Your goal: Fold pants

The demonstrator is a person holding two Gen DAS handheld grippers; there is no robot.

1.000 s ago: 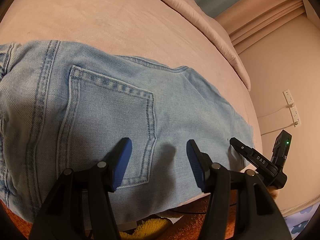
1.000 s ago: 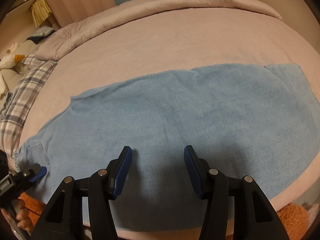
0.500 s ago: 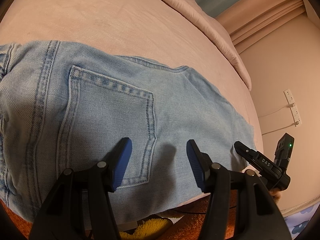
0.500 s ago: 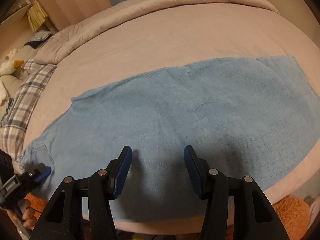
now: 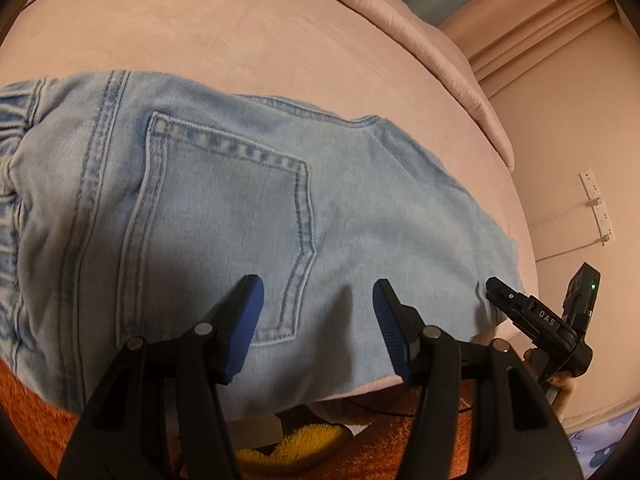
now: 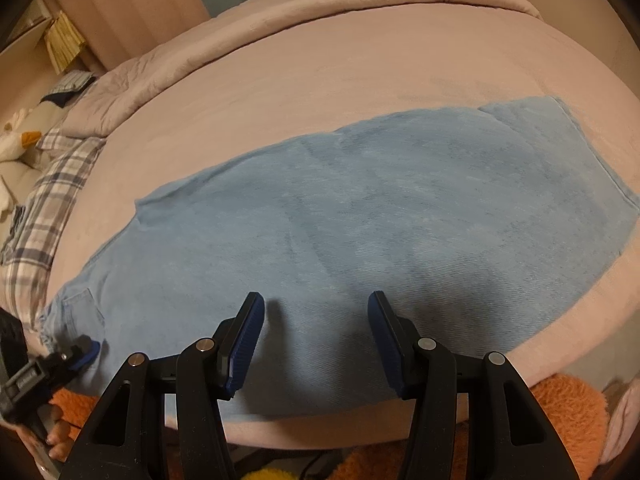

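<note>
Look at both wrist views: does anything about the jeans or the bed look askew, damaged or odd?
Nothing stands out. The jeans lie flat along the near edge of the pink bed, legs stacked, with only slight creases. The back pocket is intact. Both the left tongs and the right tongs hang open above the denim.

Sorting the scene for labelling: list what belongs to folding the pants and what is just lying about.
Belongs to the job:
- jeans, spread flat on the bed
- left tongs, open above the back pocket
- right tongs, open above the leg

Just lying about:
- plaid pillow
- stuffed toy
- wall sockets
- curtains
</note>
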